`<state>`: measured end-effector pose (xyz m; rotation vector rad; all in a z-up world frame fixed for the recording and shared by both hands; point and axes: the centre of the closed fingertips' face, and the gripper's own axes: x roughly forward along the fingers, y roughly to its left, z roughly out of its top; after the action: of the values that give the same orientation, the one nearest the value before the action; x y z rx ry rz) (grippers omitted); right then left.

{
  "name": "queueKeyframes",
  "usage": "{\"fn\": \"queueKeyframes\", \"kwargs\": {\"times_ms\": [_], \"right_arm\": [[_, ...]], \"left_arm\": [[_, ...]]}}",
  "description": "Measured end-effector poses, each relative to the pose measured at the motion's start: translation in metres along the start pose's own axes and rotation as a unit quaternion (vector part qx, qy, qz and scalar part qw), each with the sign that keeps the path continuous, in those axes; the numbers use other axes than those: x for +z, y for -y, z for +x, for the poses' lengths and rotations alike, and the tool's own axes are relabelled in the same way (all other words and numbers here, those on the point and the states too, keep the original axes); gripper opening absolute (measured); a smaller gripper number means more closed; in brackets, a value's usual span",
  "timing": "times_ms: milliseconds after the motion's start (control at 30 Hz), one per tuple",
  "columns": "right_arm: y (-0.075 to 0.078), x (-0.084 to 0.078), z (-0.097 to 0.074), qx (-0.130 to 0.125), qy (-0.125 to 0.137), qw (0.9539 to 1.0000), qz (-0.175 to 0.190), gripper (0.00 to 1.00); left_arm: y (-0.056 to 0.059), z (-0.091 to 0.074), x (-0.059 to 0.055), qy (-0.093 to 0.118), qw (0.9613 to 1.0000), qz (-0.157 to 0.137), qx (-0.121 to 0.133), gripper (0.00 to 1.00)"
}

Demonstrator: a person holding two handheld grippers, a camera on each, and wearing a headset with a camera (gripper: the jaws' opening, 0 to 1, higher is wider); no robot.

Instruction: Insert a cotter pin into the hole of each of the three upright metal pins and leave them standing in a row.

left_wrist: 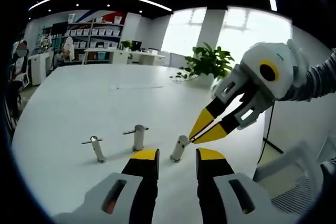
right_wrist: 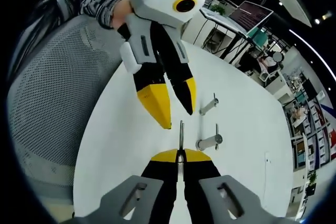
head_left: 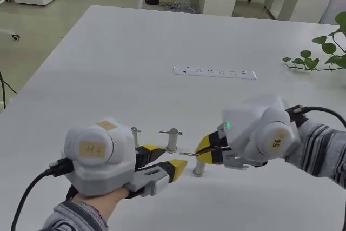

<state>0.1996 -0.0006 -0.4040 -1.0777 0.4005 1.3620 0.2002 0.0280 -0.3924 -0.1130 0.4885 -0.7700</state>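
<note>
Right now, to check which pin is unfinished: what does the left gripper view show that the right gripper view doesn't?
Left gripper view: the bare third pin, with the right gripper by its top. Right gripper view: a cotter pin clamped in the right gripper's shut jaws. Both: the end pin and the middle pin, each already cottered, and the left gripper, jaws open.
</note>
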Motion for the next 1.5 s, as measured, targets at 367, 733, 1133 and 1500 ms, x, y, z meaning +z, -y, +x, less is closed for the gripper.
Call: {"fn": "queueKeyframes", "kwargs": {"times_ms": [367,733,1133,1500], "right_arm": [[-0.001,0.016,0.000,-0.002,0.021,0.9997,-0.009,0.00],[0.001,0.021,-0.001,-0.010,0.029,0.9995,-0.008,0.00],[0.001,0.018,-0.002,-0.006,0.027,0.9996,0.008,0.00],[-0.010,0.013,-0.002,0.019,0.039,0.9982,0.041,0.00]], "left_arm": [[0.005,0.000,0.003,0.017,0.9989,-0.042,-0.015,0.09],[0.011,0.000,0.008,0.032,0.9968,-0.063,-0.036,0.00],[0.017,-0.001,0.011,0.028,0.9970,0.051,-0.051,0.00],[0.031,-0.007,0.011,0.017,0.9800,0.171,-0.100,0.00]]}}
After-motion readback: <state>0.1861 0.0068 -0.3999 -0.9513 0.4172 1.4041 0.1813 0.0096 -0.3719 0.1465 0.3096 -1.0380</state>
